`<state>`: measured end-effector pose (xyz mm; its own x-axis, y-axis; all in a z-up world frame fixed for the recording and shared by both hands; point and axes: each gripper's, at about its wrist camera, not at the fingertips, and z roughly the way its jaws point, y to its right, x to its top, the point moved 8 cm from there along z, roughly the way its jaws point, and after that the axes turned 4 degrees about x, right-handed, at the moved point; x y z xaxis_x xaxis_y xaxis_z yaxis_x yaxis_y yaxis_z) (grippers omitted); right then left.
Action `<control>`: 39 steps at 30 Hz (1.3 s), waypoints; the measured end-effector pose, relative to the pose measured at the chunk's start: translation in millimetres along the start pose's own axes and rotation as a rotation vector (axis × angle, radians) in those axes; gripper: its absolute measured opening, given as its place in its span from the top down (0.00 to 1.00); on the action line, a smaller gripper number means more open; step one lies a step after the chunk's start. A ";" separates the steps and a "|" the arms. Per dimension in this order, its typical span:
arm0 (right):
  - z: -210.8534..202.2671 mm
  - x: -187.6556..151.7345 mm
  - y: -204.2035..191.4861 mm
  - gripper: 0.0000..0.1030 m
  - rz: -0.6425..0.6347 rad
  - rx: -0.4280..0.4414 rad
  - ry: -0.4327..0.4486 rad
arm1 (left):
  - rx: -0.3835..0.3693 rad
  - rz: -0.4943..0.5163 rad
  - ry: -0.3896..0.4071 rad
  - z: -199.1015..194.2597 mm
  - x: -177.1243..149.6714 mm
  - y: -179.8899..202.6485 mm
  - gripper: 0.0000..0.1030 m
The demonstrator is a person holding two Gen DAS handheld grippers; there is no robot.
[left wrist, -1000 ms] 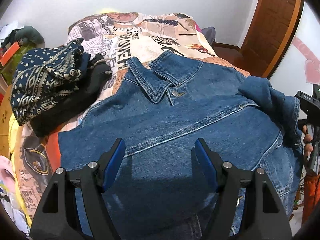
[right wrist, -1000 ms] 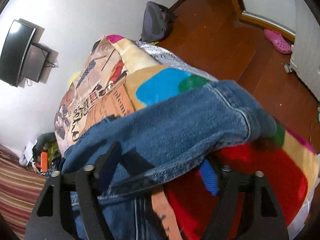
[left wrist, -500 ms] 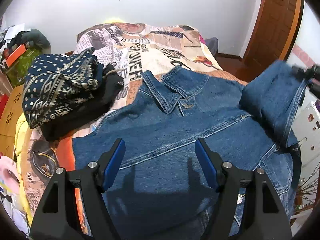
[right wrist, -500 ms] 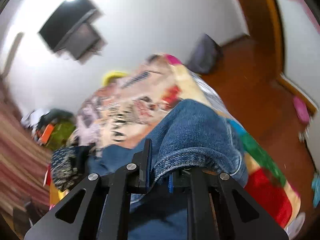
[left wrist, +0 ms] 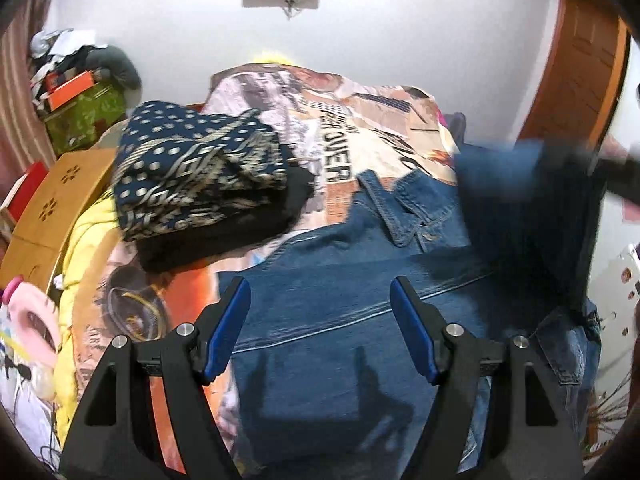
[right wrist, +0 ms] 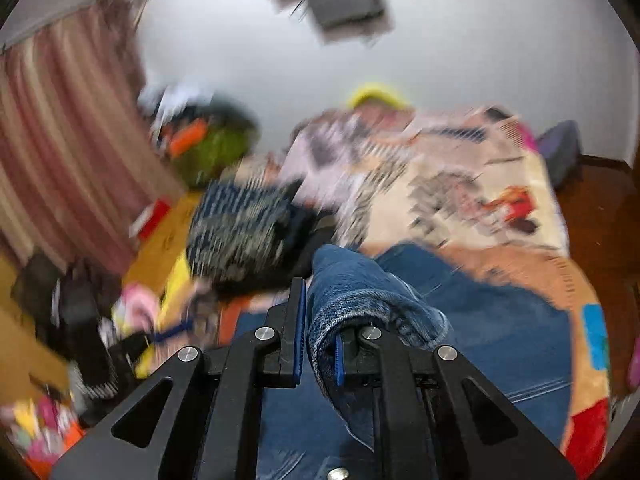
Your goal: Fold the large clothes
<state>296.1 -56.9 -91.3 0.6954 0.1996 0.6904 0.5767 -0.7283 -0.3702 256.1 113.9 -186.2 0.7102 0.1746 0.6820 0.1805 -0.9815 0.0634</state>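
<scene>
A: Left side?

B: Pile (left wrist: 200,184) of folded clothes at 10 o'clock on the bed (left wrist: 352,128). Left gripper (left wrist: 320,332) hovers spread, empty, over the jacket (left wrist: 340,320), which lies flat at centre, collar at 1 o'clock.

A: Right side, and any change?

B: Right gripper (right wrist: 320,344) is pinching the sleeve (right wrist: 352,292). A second ago the sleeve lay low at the 3 o'clock edge; now it is raised and swinging inward, blurred. Judgement: the sleeve fold is under way, not landed.

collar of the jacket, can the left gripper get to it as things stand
Probably yes. The left gripper is open above the jacket, and the collar lies uncovered ahead; the raised sleeve hangs just to its right.
</scene>
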 end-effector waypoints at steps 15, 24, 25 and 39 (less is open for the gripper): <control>96.4 -123.7 -22.2 0.86 -0.004 0.062 -0.530 | 0.034 -0.020 -0.048 -3.4 -25.9 -30.1 0.31; 31.9 -79.7 -9.8 0.65 -0.060 -0.020 -0.312 | -0.029 0.056 -0.053 -2.2 -18.7 17.8 0.31; 23.5 -74.7 -5.9 0.65 -0.071 -0.042 -0.278 | -0.041 0.065 -0.058 -1.2 -18.1 23.8 0.31; -87.7 -40.8 101.9 0.57 -0.090 -0.420 -0.034 | -0.091 0.221 -0.151 33.5 -28.0 99.2 0.31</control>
<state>288.9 -196.7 -102.7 0.6682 0.2911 0.6847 0.4161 -0.9091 -0.0196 276.8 14.3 -223.4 0.8202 -0.0418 0.5705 -0.0475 -0.9989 -0.0050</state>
